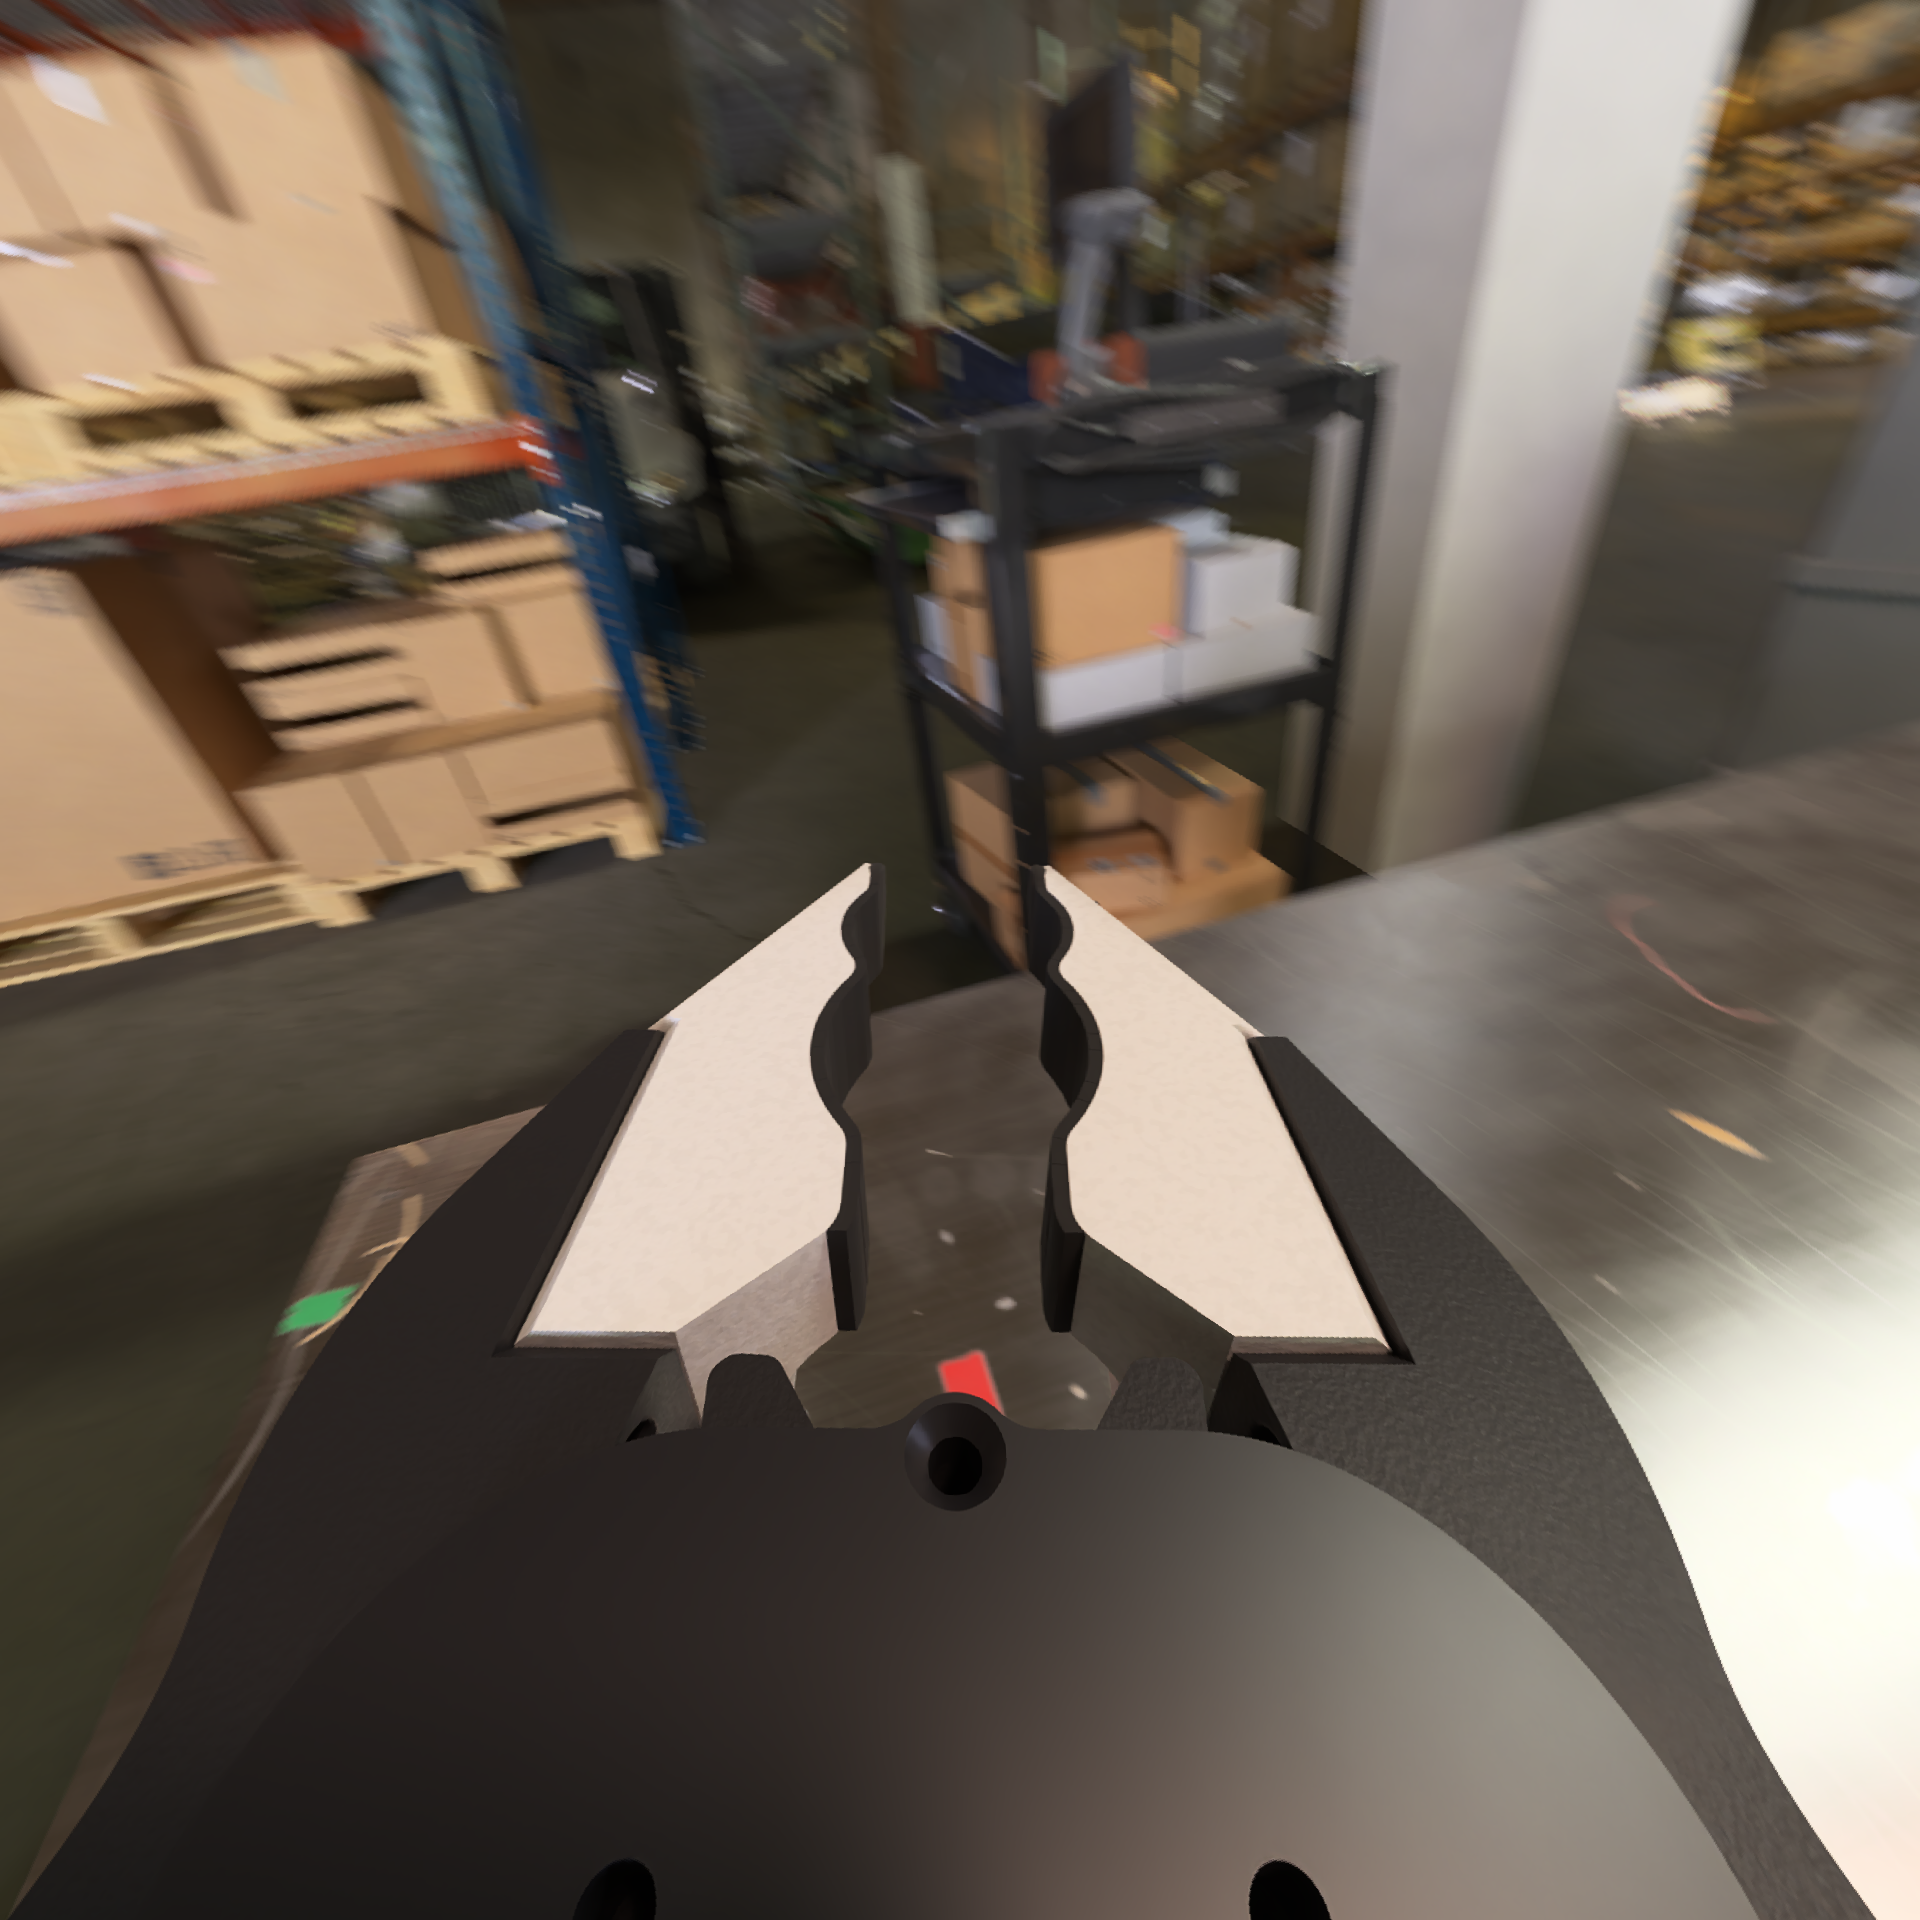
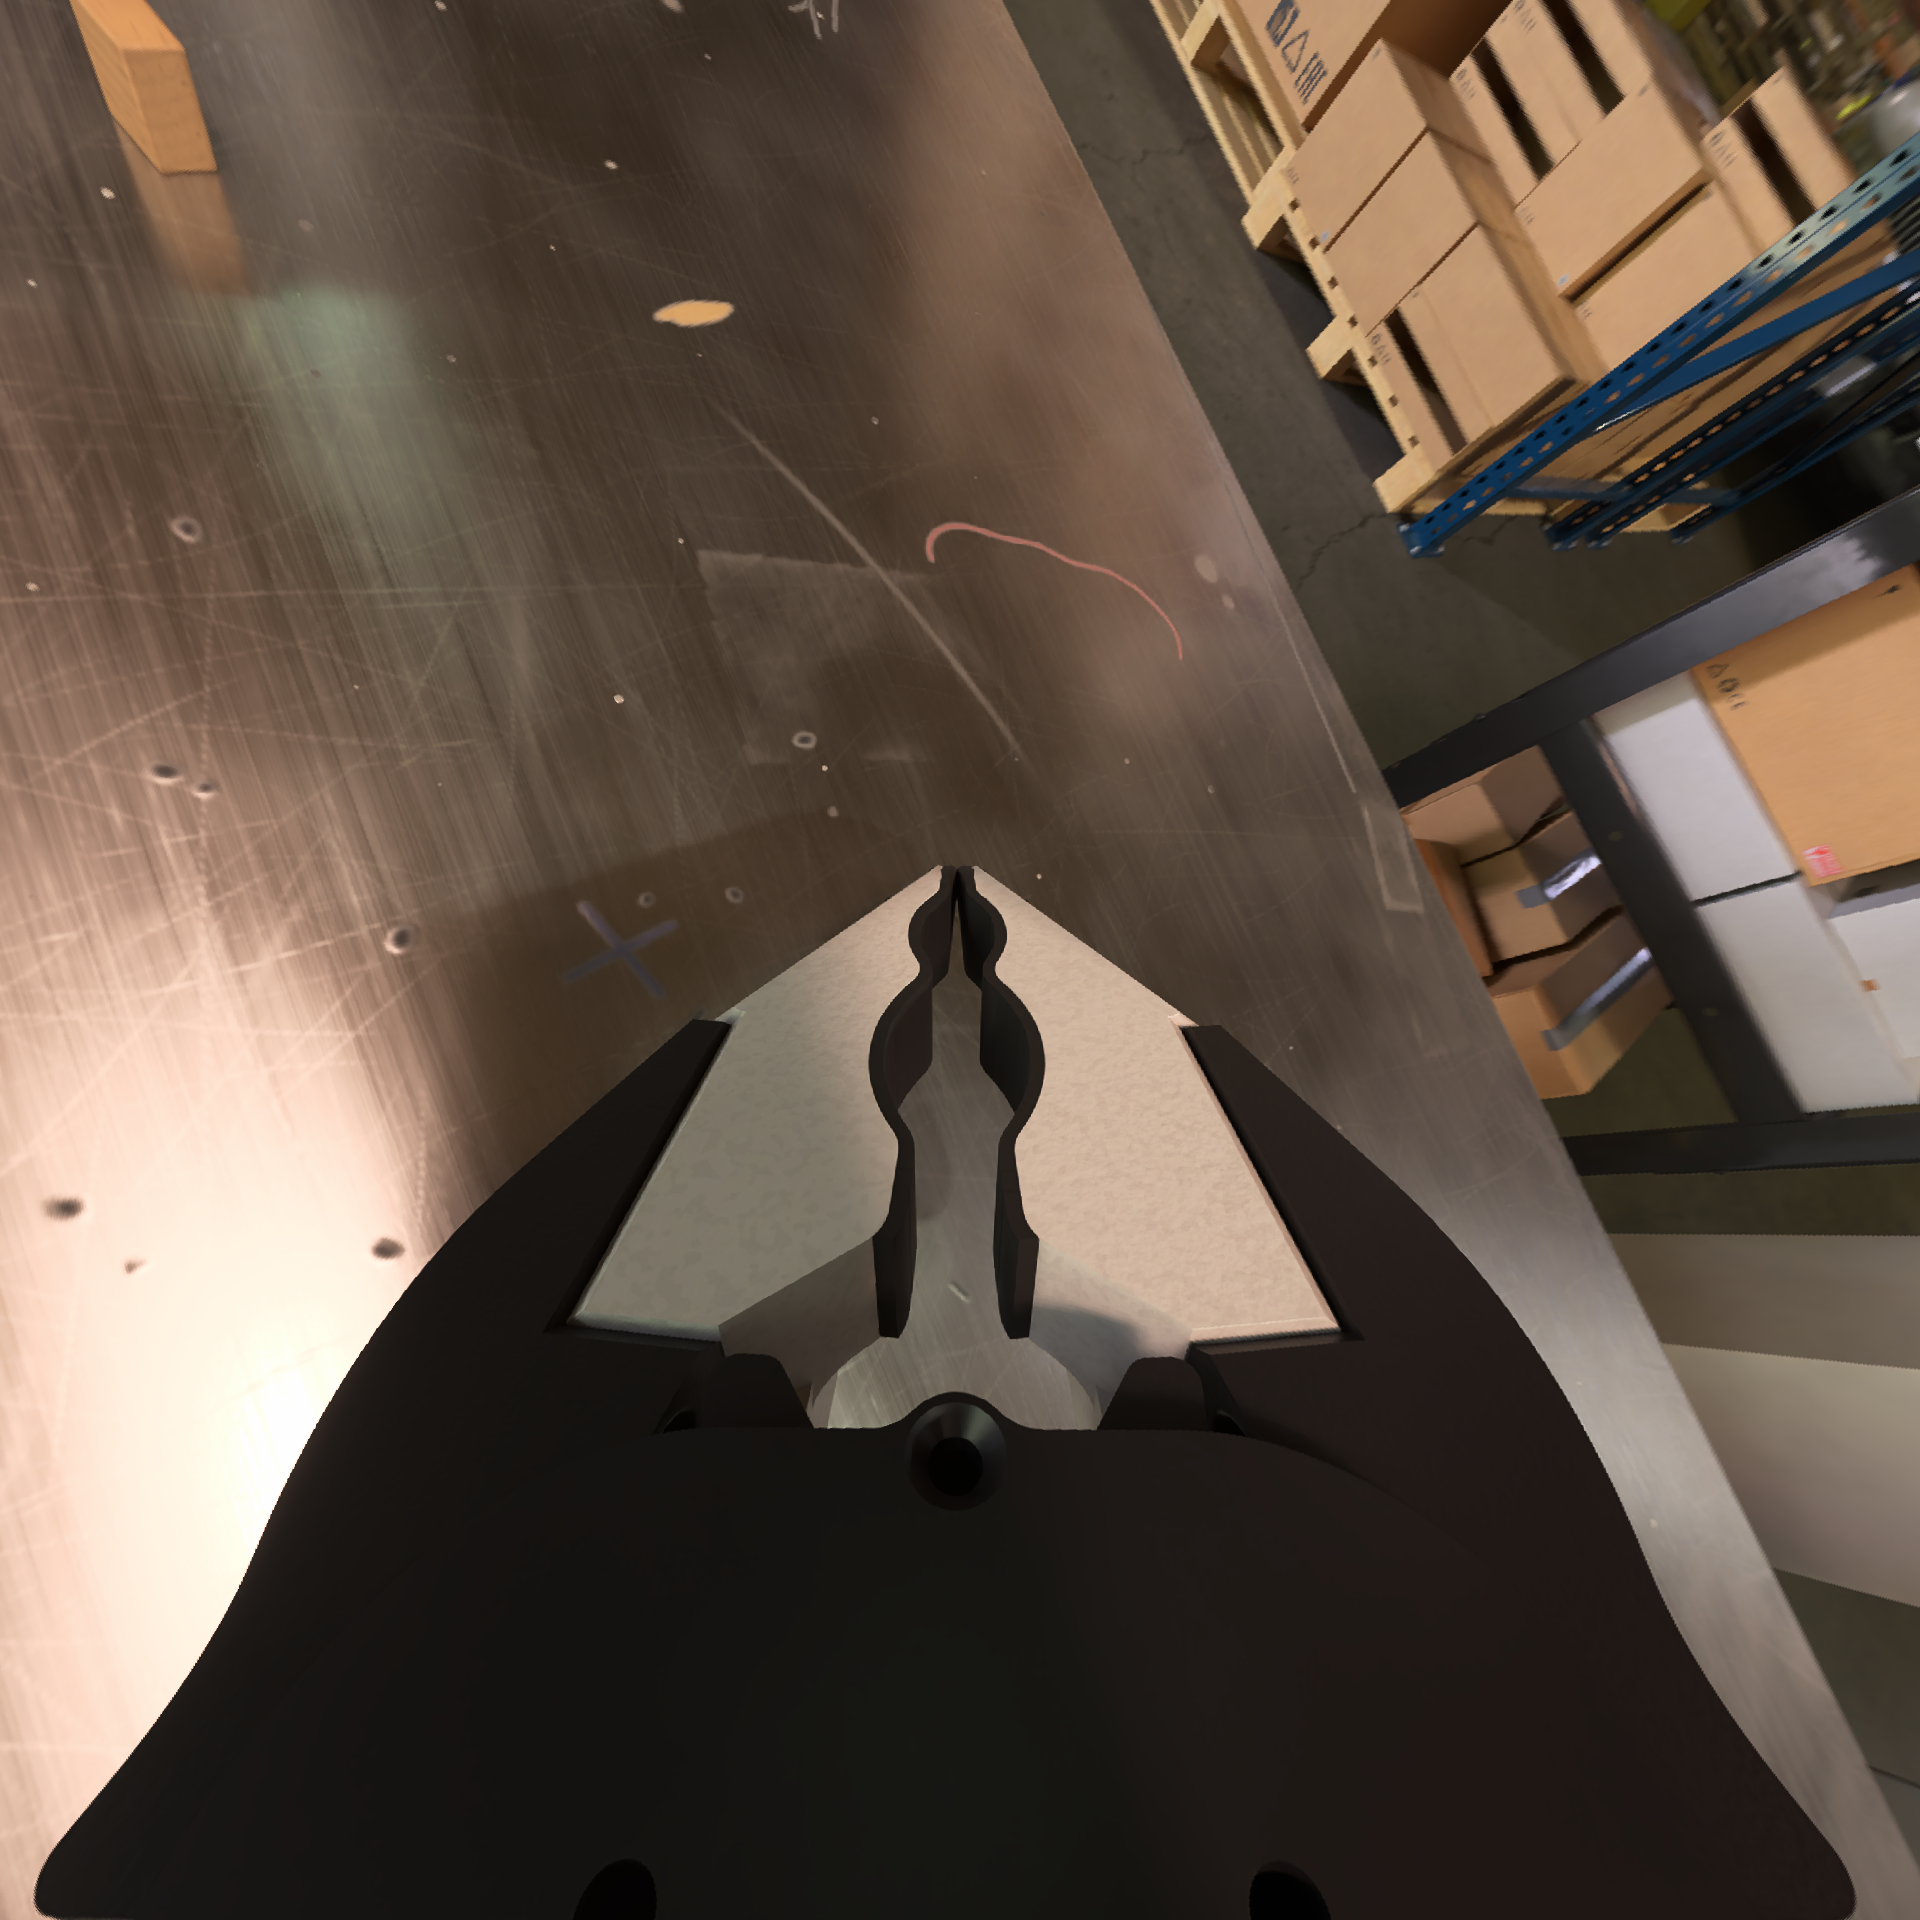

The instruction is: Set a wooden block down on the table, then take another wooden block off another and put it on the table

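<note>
In the right wrist view one wooden block (image 2: 145, 78) lies on the scratched metal table (image 2: 520, 540) at the far upper left, partly cut off by the frame edge. My right gripper (image 2: 958, 878) is shut with nothing between its fingers, low over the table and far from the block. In the left wrist view my left gripper (image 1: 961, 894) is open and empty, above the table's corner (image 1: 1455, 1039). No block shows in the left wrist view. A red marker (image 1: 966, 1377) and a green marker (image 1: 317, 1309) lie on the table under it.
The table's edge runs diagonally down the right (image 2: 1351, 810), with floor beyond. A black shelving cart (image 1: 1122, 623) with cardboard boxes stands past the table. Pallet racks of boxes (image 1: 260, 520) and a white pillar (image 1: 1507, 416) stand behind. An orange spot (image 2: 691, 312) marks the table.
</note>
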